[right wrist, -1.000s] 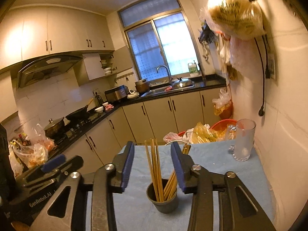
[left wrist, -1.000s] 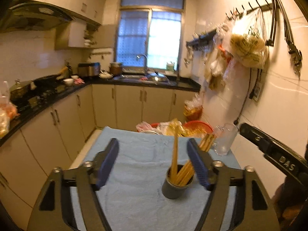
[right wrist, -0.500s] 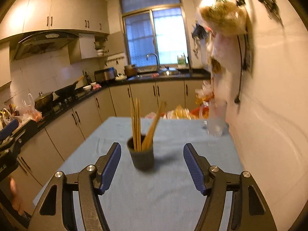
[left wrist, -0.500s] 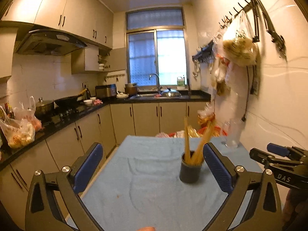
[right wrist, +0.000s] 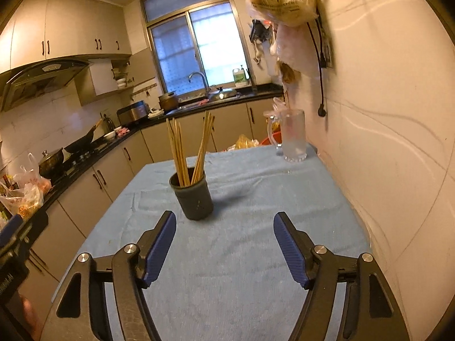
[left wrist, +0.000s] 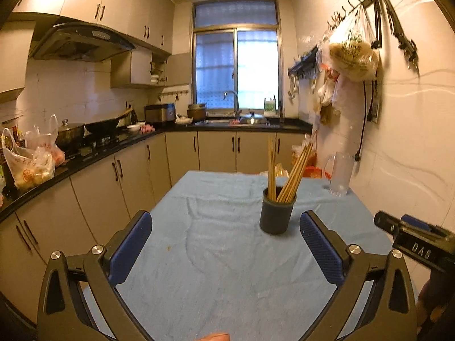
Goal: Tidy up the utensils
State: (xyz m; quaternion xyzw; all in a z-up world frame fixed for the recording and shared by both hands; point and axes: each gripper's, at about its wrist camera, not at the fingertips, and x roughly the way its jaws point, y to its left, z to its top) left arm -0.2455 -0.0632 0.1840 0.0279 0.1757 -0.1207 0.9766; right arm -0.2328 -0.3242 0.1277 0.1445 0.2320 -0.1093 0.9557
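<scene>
So the left gripper (left wrist: 224,244) is spread as wide as it goes over the near part of the table (left wrist: 216,284), nothing between the blue pads (left wrist: 129,245). Moving right, the dark cup (right wrist: 192,196) sits around the middle of the blue cloth, chopsticks (right wrist: 177,149) standing in it in two leaning bunches. The right gripper (right wrist: 224,248) hovers just short of the cup, jaws opening, nothing between them either. Over at the far right corner by the wall there's a glass mug (right wrist: 293,136), well apart from the cup.

Chopsticks' (left wrist: 284,170) lower ends hidden inside cup (left wrist: 275,213).
</scene>
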